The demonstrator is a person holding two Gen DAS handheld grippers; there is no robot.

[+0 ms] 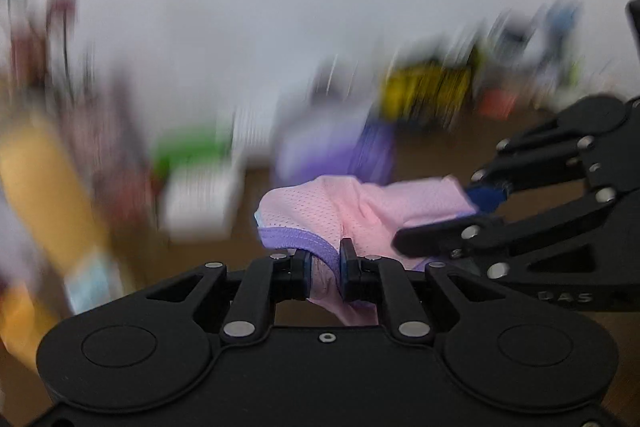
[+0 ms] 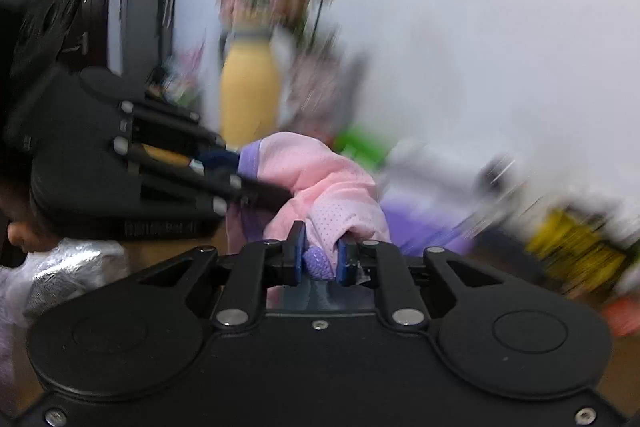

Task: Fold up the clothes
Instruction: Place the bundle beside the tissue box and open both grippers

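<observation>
garment: pink mesh garment (image 1: 360, 205) with purple trim is hanging bunched in the air between both grippers | left gripper (image 1: 325, 269) fingers are clamping its purple hem; right gripper (image 2: 318, 261) fingers are pinching another purple edge | progress: no flat fold is showing, stage unclear | views: right wrist alone is showing a yellow vase (image 2: 250, 95); left wrist alone is showing a green box (image 1: 188, 151).

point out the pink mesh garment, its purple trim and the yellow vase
pink mesh garment (image 1: 316, 211), left wrist view, bunched top
purple trim (image 1: 296, 241), left wrist view, hem band
yellow vase (image 2: 249, 95), right wrist view, body
</observation>
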